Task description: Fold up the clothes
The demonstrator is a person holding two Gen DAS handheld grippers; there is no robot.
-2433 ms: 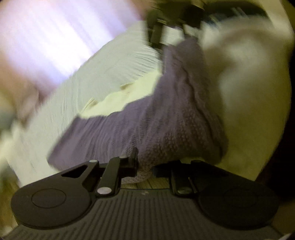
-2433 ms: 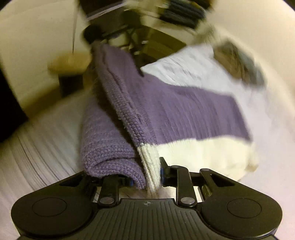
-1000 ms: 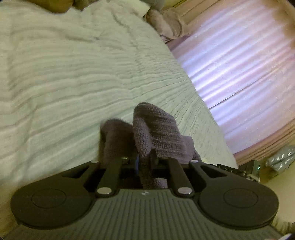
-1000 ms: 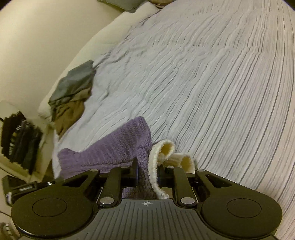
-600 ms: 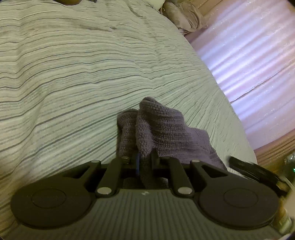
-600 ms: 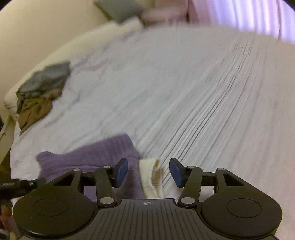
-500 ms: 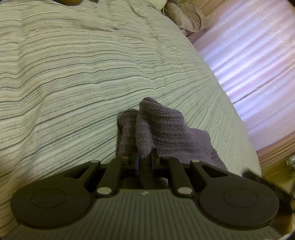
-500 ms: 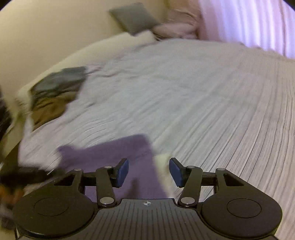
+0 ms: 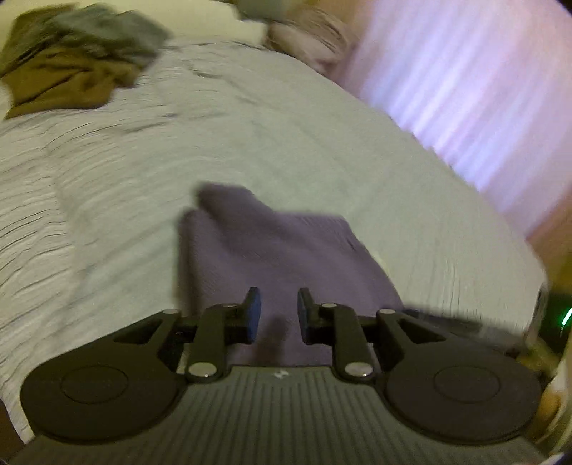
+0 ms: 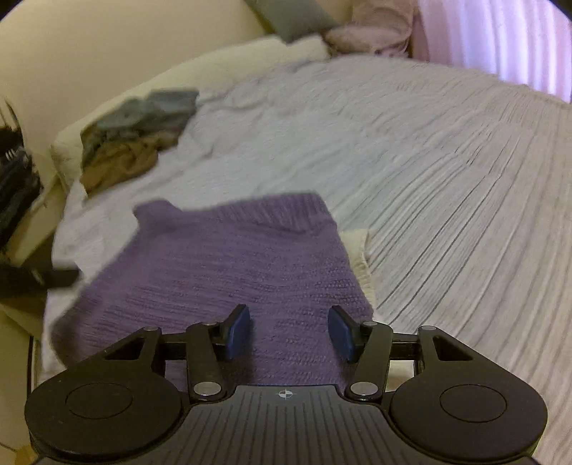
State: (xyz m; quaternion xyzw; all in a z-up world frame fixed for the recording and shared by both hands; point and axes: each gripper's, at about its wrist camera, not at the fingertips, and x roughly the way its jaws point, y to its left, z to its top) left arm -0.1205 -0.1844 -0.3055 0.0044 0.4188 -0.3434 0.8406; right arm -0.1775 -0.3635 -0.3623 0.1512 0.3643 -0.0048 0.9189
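Surface: bed (image 10: 447,171) with a pale striped cover; a lilac curtain (image 9: 464,89) hangs along its far side.
Right gripper (image 10: 289,331): jaws spread wide with nothing between them, poised over the near edge of the sweater.
Left gripper (image 9: 275,314): jaws parted by a narrow gap, gripping nothing; purple knit lies under them.
Sweater (image 10: 228,272): purple knit, folded flat on the bed near its foot; its long axis seems to run from the grippers toward the head of the bed, though blur makes that uncertain.
Cream trim (image 10: 359,254): peeks out from beneath the sweater's right edge.
Hidden: the sweater's near edge is cut off behind both gripper bodies.
Clothes pile (image 10: 139,132): grey and brown garments, well apart, at the far left by the pillows (image 10: 364,32).
Left view: heavily smeared, so knit detail is lost.
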